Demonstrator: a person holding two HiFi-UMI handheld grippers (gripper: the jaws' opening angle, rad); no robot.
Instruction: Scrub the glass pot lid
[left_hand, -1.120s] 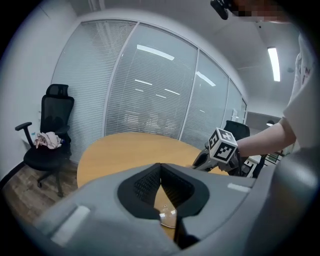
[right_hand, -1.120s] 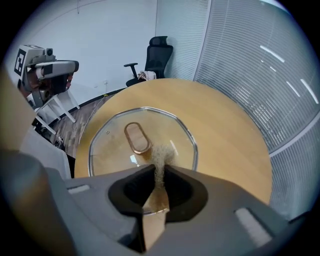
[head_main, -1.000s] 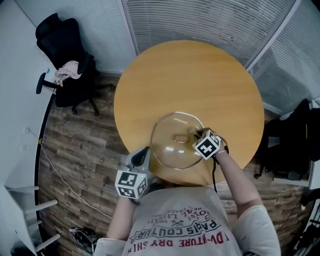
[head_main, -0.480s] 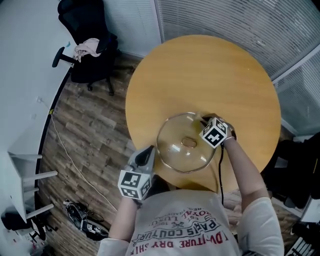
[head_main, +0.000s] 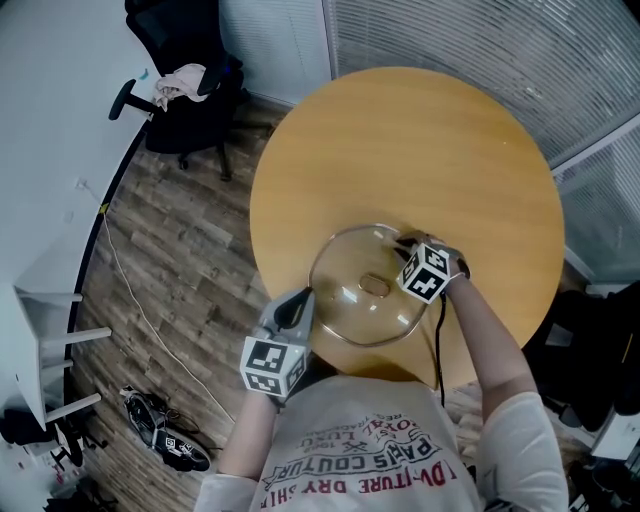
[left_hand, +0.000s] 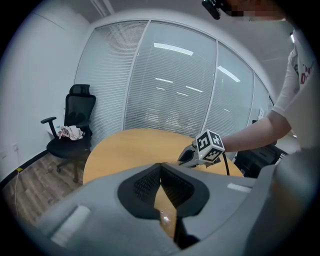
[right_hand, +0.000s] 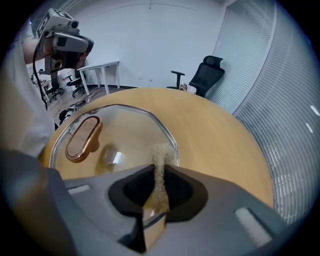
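Observation:
The glass pot lid (head_main: 350, 300) lies on the round wooden table (head_main: 420, 140) close to its near edge, its bronze handle (head_main: 373, 286) on top. My right gripper (head_main: 405, 245) is at the lid's far right rim, shut on a beige scrub pad (right_hand: 161, 159) that rests against the metal rim of the lid (right_hand: 115, 135). My left gripper (head_main: 298, 303) is at the lid's near left edge, and in the left gripper view its jaws (left_hand: 161, 167) meet over the glass rim. The right gripper (left_hand: 192, 156) shows there too.
A black office chair (head_main: 190, 90) with a cloth on it stands on the wooden floor far left of the table. Window blinds run along the far side. A white desk (right_hand: 100, 67) stands by the wall. The lid sits near the table's edge.
The right gripper with the pad has slid from beside the handle toward the lid's far right rim. The left gripper stays at the lid's edge. The head view has shifted.

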